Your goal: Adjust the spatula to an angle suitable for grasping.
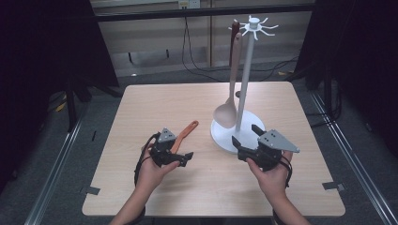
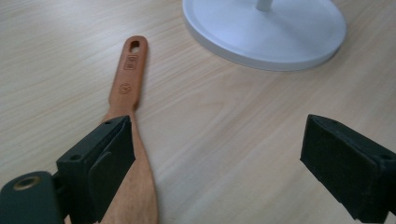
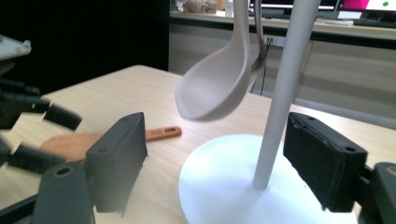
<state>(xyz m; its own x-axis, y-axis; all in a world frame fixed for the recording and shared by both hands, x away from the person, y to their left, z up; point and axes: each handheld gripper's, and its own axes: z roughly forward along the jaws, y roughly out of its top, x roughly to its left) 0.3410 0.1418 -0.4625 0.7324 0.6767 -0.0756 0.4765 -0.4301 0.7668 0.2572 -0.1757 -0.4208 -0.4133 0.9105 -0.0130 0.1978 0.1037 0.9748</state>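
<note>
An orange-brown wooden spatula (image 1: 187, 131) lies flat on the table left of the stand, its handle hole toward the stand. My left gripper (image 1: 187, 158) is open low over its wide end; in the left gripper view one jaw overlaps the spatula (image 2: 128, 79) while the other stands well to the side, left gripper (image 2: 215, 140). A white utensil stand (image 1: 244, 70) carries a hanging beige ladle (image 1: 226, 112). My right gripper (image 1: 245, 134) is open at the stand's base (image 1: 220, 136), its jaws on either side of the pole (image 3: 280, 107), right gripper (image 3: 215, 144).
A second, dark brown utensil (image 1: 235, 28) hangs behind the ladle (image 3: 215, 88) from the stand's top hooks (image 1: 263, 27). The round white base (image 3: 224, 186) takes up the table's middle right. Cables run across the floor behind the table.
</note>
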